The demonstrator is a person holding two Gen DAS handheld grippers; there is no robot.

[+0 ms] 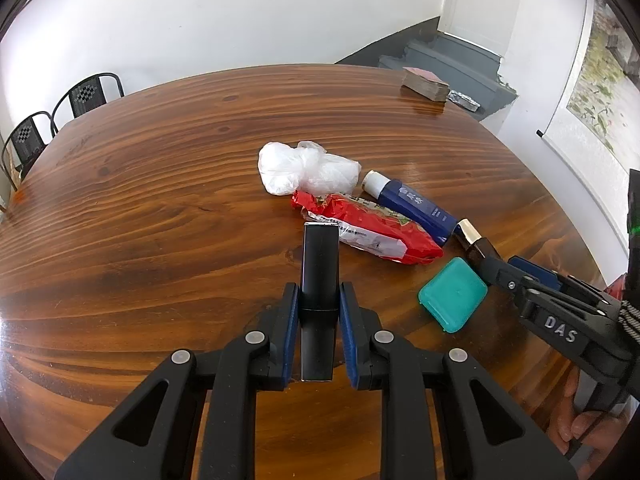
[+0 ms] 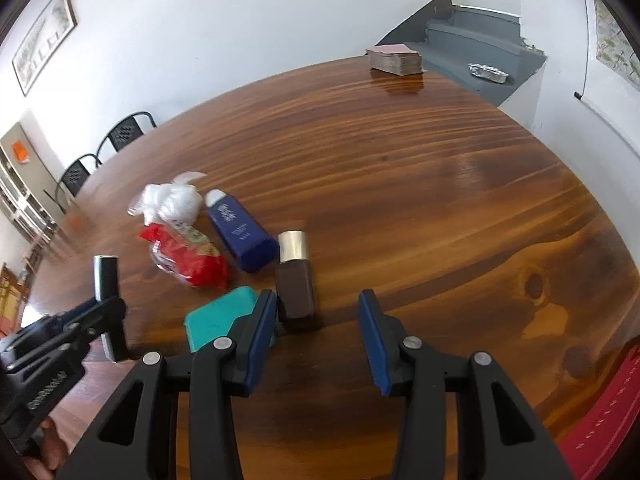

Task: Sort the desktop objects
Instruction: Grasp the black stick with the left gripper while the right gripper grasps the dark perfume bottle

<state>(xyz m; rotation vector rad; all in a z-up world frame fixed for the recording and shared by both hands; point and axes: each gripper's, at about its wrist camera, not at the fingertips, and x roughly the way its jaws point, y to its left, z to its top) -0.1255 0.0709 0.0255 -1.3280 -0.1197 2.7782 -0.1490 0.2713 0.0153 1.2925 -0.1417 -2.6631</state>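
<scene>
My left gripper (image 1: pixel 319 294) is shut on a black rectangular stick (image 1: pixel 319 268), held above the wooden table (image 1: pixel 160 208); it also shows in the right wrist view (image 2: pixel 107 280). My right gripper (image 2: pixel 318 300) is open and empty, low over the table, its left finger beside a brown bottle with a silver cap (image 2: pixel 295 276) and a teal case (image 2: pixel 220 318). A blue bottle (image 2: pixel 240 236), a red snack packet (image 2: pixel 186 258) and a crumpled white plastic bag (image 2: pixel 172 200) lie just beyond. In the left wrist view the teal case (image 1: pixel 452 294) lies by the right gripper's fingers (image 1: pixel 496 270).
A stack of cards (image 2: pixel 394 58) sits at the table's far edge. Black chairs (image 1: pixel 86 94) stand at the far left side. Grey stairs (image 2: pixel 472 40) lie behind the table. A red object (image 2: pixel 600 412) is at the near right edge.
</scene>
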